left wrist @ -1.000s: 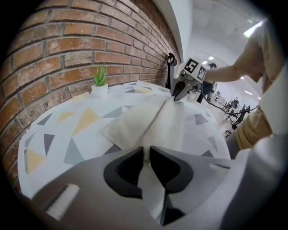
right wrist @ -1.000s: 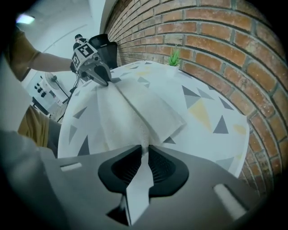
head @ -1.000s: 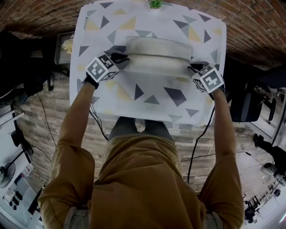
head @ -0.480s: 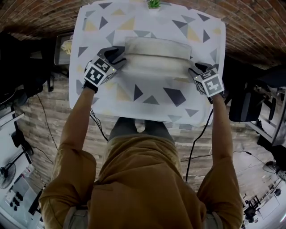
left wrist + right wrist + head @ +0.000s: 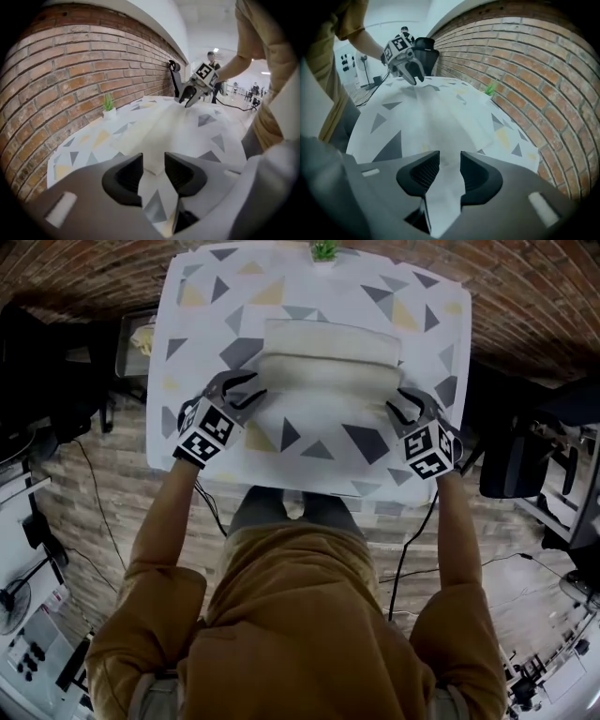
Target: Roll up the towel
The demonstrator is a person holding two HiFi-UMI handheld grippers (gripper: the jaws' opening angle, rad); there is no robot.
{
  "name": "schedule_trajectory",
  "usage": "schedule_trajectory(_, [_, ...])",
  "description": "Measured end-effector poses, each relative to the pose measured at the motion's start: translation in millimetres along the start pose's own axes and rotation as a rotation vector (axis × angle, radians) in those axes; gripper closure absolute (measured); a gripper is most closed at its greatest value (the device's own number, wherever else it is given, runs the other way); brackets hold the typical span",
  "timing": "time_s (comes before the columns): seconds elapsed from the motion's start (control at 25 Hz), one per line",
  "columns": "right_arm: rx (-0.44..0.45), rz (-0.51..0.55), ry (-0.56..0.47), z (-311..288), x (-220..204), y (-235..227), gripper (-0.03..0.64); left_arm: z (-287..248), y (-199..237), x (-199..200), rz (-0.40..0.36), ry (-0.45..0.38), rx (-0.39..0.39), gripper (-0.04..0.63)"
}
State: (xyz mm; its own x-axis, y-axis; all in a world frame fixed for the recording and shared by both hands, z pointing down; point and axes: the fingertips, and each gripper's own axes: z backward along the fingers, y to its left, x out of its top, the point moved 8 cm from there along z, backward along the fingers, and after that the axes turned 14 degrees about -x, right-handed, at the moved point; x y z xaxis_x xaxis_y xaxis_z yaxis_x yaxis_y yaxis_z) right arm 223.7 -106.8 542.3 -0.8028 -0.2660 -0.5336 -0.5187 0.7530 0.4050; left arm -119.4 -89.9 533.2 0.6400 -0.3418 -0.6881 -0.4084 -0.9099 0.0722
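A cream towel lies across the middle of the table, its near part turned over into a thick roll and a flat strip left behind it. My left gripper hovers just off the roll's left end, jaws apart and closing, with nothing between them. In the left gripper view the towel's corner lies beyond that gripper's gap. My right gripper sits off the roll's right end, jaws apart and opening, also empty. The right gripper view shows only the towel and cloth past its jaws.
A white cloth with grey and yellow triangles covers the table. A small green plant stands at the far edge by the brick wall. A black chair is to the right, a tray stand to the left, and cables lie on the floor.
Both grippers let go of the roll's ends, opened, and drew back toward me. The towel roll stayed where it was.
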Motion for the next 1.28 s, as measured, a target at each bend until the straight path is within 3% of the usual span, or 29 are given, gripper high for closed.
schedule_trajectory(0.16, [-0.002,0.096,0.004,-4.5,-0.3,16.6,0.48,-11.0,-14.1,-5.1,-0.107,0.081,-0.038,0.407])
schedule_trajectory(0.32, [-0.012,0.143,0.017,-10.2,-1.4,20.9,0.48,-23.6,-18.8,-10.4,-0.152,0.126,-0.062,0.408])
schedule_trajectory(0.48, [-0.013,0.176,0.031,-13.9,-2.6,21.7,0.482,-31.1,-14.1,-13.9,-0.158,0.149,-0.068,0.41])
schedule_trajectory(0.64, [0.008,0.184,0.034,-15.3,-1.8,21.7,0.488,-34.5,-8.4,-14.7,-0.16,0.161,-0.077,0.454])
schedule_trajectory(0.8, [0.003,0.162,0.025,-15.8,-3.1,21.6,0.556,-37.0,-6.4,-16.7,-0.151,0.165,-0.086,0.48])
schedule_trajectory(1.0, [-0.004,0.149,0.007,-12.9,-4.3,24.0,0.586,-33.1,-6.7,-14.7,-0.147,0.15,-0.087,0.509])
schedule_trajectory(1.28, [0.122,0.092,0.007,18.3,8.0,14.7,0.588,-1.3,-12.5,4.4,-0.114,0.082,-0.104,0.512])
